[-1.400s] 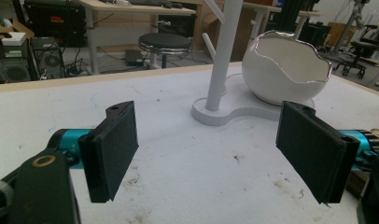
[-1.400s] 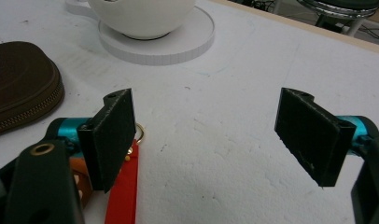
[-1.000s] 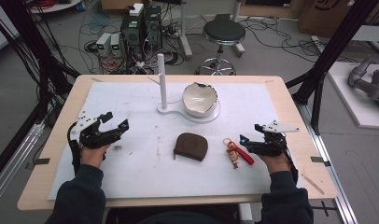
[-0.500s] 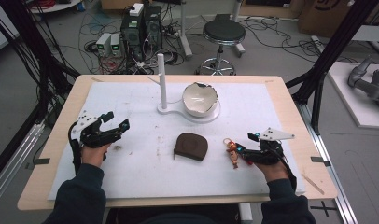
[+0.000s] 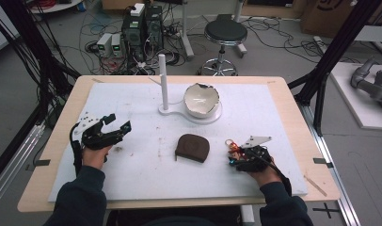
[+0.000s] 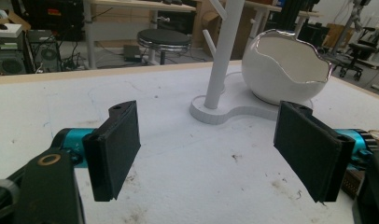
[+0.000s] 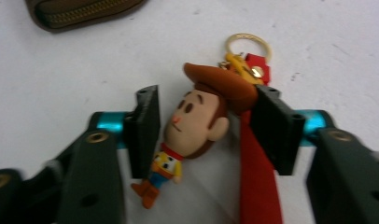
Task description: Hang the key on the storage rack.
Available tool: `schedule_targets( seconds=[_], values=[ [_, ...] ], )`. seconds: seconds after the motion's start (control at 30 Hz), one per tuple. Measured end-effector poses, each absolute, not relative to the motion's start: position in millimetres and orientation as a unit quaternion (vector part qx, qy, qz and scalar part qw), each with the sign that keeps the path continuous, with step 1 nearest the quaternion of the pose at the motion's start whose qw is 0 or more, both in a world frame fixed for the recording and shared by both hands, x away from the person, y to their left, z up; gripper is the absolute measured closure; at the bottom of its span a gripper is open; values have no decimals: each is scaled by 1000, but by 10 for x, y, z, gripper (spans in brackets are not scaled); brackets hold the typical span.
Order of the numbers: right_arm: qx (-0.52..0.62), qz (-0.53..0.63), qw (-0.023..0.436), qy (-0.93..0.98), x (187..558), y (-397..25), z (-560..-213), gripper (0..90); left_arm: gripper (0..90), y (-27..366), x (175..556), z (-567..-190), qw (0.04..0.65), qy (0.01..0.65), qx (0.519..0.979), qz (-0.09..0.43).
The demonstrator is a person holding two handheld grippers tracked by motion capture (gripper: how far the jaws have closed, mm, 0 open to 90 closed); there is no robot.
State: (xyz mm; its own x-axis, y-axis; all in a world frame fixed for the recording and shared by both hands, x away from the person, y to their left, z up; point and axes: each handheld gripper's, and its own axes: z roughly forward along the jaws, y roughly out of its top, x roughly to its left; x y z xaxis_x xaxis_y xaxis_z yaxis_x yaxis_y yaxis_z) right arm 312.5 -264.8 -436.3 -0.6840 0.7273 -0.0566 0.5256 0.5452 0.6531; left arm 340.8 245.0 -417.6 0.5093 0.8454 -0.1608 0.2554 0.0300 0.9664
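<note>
A cowboy-figure keychain [image 7: 197,121] with a red strap [image 7: 257,182] and a gold ring [image 7: 247,39] lies on the white mat; in the high view the keychain [image 5: 233,149] is right of centre. My right gripper [image 7: 206,133] is lowered over it, jaws on either side of the figure's head, the hat brim against the right jaw and a thin gap at the left. From above, the right gripper [image 5: 237,157] sits on the keychain. My left gripper [image 5: 117,124] hovers open at the left with nothing between its pads [image 6: 117,149].
A brown zip pouch [image 5: 192,147] lies mid-table, just left of the keychain, and the pouch [image 7: 80,11] edges the right gripper view. A white eggshell bowl [image 5: 201,100] and a white post stand [image 5: 163,82] share a base at the back. Bowl [image 6: 285,70] and stand [image 6: 222,51] face the left gripper.
My right gripper has moved left and down onto the keychain, so its jaws now straddle the figure. The left gripper has stayed in place.
</note>
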Motion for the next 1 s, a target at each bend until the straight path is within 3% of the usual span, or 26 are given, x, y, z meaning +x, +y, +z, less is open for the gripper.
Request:
schedule_targets(
  seconds=[0.13, 0.27, 0.5, 0.53, 0.57, 0.63, 1.0],
  values=[
    [370, 307, 166, 861, 3137, -2677, -4355, 482, 230, 2447, 3408, -4184, 579, 427, 647, 253],
    [389, 298, 204, 847, 3146, -2745, -4321, 486, 230, 2455, 3409, -4185, 577, 427, 648, 253],
    [400, 283, 189, 851, 3176, -2789, -4378, 473, 236, 2454, 3416, -4193, 573, 430, 650, 252],
    [399, 284, 185, 852, 3181, -2796, -4372, 547, 236, 2454, 3417, -4194, 573, 430, 650, 252],
    [399, 284, 185, 852, 3181, -2796, -4372, 547, 236, 2454, 3417, -4194, 573, 430, 650, 252],
    [386, 299, 203, 849, 3162, -2806, -4315, 632, 237, 2452, 3419, -4196, 573, 431, 650, 251],
    [362, 416, 215, 805, 3209, -2789, -4078, 644, 243, 2463, 3419, -4211, 569, 433, 653, 250]
  ],
)
